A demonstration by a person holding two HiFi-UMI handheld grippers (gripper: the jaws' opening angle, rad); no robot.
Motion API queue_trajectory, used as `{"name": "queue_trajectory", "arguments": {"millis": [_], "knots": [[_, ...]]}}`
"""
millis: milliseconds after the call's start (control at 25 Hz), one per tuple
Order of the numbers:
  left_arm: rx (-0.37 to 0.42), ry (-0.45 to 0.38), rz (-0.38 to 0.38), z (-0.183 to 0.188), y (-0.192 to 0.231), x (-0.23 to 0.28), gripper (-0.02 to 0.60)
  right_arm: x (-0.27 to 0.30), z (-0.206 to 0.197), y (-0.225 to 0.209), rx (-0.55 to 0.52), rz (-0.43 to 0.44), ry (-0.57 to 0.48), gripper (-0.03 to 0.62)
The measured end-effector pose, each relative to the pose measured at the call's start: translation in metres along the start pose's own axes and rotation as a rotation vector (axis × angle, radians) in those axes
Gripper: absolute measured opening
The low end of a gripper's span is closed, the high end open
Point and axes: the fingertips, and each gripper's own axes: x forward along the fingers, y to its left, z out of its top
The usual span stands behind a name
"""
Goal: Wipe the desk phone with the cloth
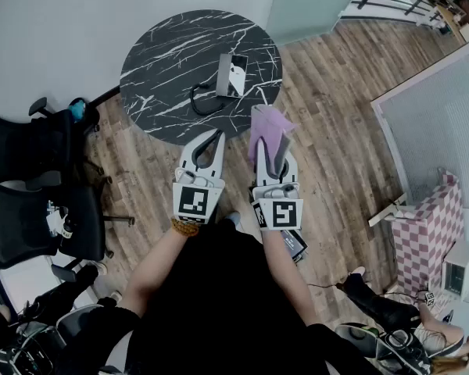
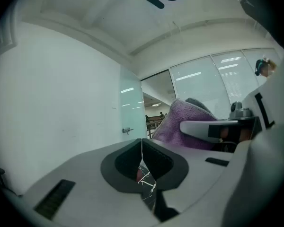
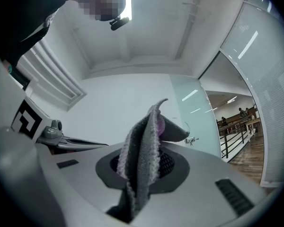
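While the R gripper (image 1: 272,151) is clamped on the cloth (image 1: 267,127) and the L gripper (image 1: 216,135) sits shut & empty, both hover by the table (image 1: 164,69) edge, apart from the phone (image 1: 231,75) on it, so wiping's not begun, all left to do.

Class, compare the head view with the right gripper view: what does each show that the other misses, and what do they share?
Only the head view shows the round marble table with the desk phone on it, and black office chairs at the left. Only the right gripper view shows the ceiling and the camera on the person's head. Both show the cloth, purple and grey, clamped in the right gripper.
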Motion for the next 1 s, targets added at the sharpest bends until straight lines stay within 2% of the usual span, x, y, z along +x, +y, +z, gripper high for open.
{"name": "queue_trajectory", "arguments": {"millis": [320,1000], "knots": [[-0.007,0.008,-0.003,-0.003,0.011,0.015,0.015,0.016,-0.011,-0.009,0.04,-0.013,0.009,0.069],[-0.037,0.023,-0.022,-0.013,0.056,0.071,0.017,0.085,-0.024,-0.033,0.049,0.003,0.053,0.069]]}}
